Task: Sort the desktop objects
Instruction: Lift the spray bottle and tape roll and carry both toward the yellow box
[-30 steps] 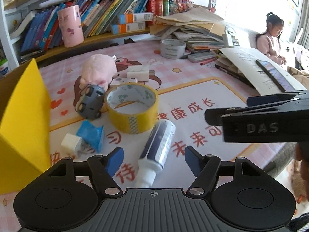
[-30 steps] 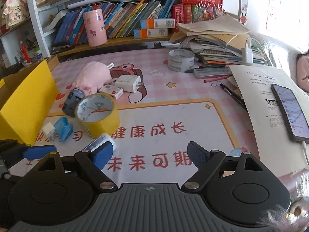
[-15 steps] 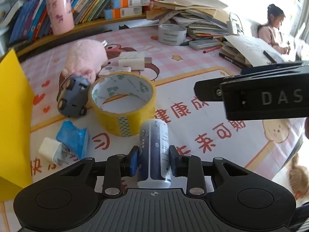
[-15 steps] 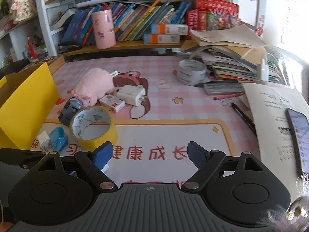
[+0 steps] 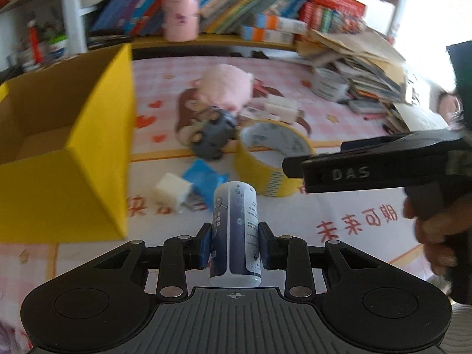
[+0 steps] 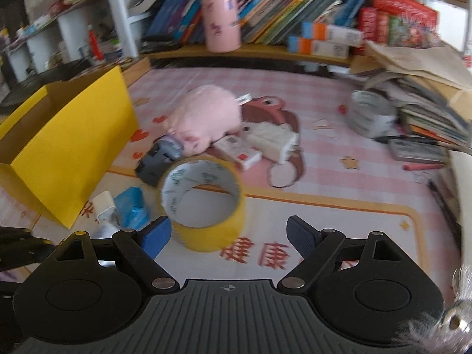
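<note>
In the left wrist view, the fingers [image 5: 206,247] of the left gripper [image 5: 235,246] are pinched on a white-and-blue glue bottle [image 5: 236,230], held clear of the surface [image 5: 354,215]. The open yellow box [image 5: 70,153] is seen at ten o'clock. The smooth round bottle is judged liable to slip out if swung fast.

In the right wrist view, the fingers [image 6: 302,236] of the right gripper [image 6: 228,236] are spread and empty, with the yellow tape roll [image 6: 203,203] at twelve o'clock. The roll may be knocked into the toy car [image 6: 157,162] at eleven o'clock.
</note>
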`<state>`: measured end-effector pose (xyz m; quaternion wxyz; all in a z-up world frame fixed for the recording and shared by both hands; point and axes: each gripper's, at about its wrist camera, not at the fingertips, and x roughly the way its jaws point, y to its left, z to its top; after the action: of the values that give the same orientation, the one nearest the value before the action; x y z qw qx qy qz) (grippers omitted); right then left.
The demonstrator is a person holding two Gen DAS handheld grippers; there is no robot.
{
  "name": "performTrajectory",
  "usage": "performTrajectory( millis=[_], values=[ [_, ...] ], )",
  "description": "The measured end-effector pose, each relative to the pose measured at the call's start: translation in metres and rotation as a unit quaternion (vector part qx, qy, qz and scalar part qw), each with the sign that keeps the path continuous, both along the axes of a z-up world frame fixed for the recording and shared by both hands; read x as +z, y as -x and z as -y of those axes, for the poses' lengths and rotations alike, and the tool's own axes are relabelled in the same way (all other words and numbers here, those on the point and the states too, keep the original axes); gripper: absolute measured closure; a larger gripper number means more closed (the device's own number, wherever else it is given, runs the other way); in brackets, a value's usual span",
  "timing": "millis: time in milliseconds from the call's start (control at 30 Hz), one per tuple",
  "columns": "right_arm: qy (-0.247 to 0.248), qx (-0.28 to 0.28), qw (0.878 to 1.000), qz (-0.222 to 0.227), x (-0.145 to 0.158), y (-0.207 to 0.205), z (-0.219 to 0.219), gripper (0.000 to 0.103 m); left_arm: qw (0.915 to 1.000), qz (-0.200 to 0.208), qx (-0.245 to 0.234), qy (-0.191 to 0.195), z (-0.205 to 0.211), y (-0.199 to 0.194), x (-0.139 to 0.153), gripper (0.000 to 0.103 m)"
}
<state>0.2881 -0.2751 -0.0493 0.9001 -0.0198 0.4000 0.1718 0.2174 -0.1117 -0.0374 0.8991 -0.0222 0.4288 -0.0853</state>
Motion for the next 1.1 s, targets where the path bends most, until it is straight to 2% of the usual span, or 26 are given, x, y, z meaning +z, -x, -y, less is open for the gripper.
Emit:
performTrajectory(
  millis=[267, 500, 667, 900, 1100],
  values=[
    [0.043, 0.076, 0.996, -0.004, -0.017, -0.027, -0.028, 0.016, 0.9988, 0.01, 0.043, 0.019, -0.012, 0.009, 0.013, 0.072],
    [0.057, 0.1, 0.993, -0.011, -0.026, -0.042, -0.037, 0.016, 0.9986, 0.012, 0.049, 0.018, -0.01, 0.011, 0.016, 0.072],
    [0.064, 0.109, 0.992, -0.016, -0.031, -0.047, -0.039, 0.017, 0.9987, 0.01, 0.046, 0.021, -0.011, 0.01, 0.015, 0.072],
    [0.063, 0.11, 0.992, -0.024, -0.037, -0.049, -0.042, 0.023, 0.9988, 0.01, 0.041, 0.025, -0.011, 0.012, 0.018, 0.072],
    [0.057, 0.086, 0.995, -0.011, -0.027, -0.042, -0.033, 0.024, 0.9983, 0.026, 0.035, 0.038, -0.013, 0.014, 0.022, 0.072]
  ],
)
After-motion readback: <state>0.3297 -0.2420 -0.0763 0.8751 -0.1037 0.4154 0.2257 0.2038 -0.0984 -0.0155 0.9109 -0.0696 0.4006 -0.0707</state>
